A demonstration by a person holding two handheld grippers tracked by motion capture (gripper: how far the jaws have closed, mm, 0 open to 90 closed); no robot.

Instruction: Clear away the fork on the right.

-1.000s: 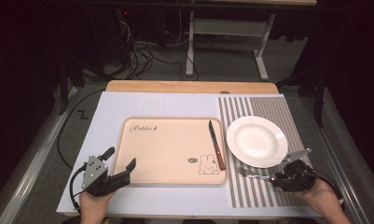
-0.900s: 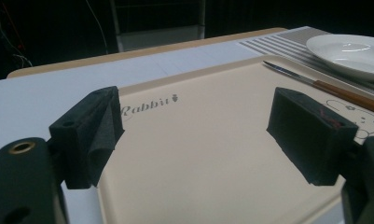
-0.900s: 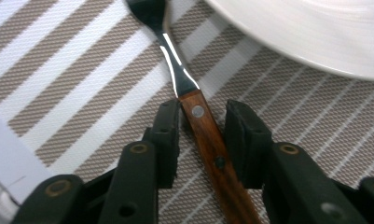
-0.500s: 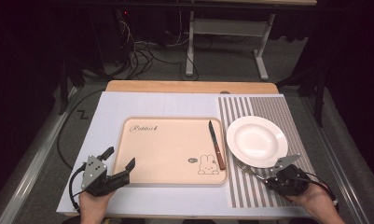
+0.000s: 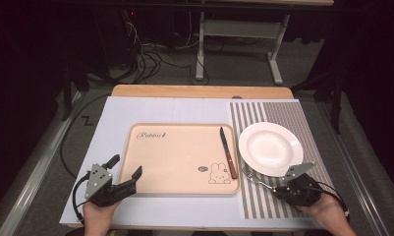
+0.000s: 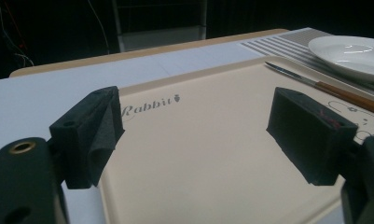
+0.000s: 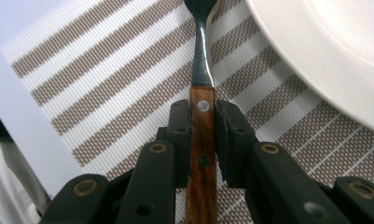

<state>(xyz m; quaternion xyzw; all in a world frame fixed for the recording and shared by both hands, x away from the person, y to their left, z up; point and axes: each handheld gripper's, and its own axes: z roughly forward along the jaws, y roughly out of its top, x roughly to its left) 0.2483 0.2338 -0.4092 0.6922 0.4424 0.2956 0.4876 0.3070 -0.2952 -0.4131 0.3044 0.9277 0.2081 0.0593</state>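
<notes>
A fork with a wooden handle [image 5: 256,177] lies on the striped placemat [image 5: 283,113], tines toward the tray. My right gripper [image 5: 279,189] is shut on the handle; its jaws have just been closing with the handle between them. In the right gripper view the pads clamp the handle [image 7: 202,130] on both sides of my right gripper [image 7: 203,116], and the steel neck runs ahead past the plate [image 7: 324,51]. My left gripper [image 5: 126,166] rests open at the tray's near left corner. Its jaws stand wide apart in the left gripper view [image 6: 208,135], with nothing between them.
A beige tray [image 5: 180,152] printed with a rabbit sits mid-table. A wooden-handled knife [image 5: 228,152] lies along its right side. A white plate [image 5: 270,147] rests on the placemat, just beyond the fork. A white mat [image 5: 135,108] covers the table.
My right gripper has slid a little to the left along the placemat and closed its jaws on the fork handle. The left gripper has stayed put.
</notes>
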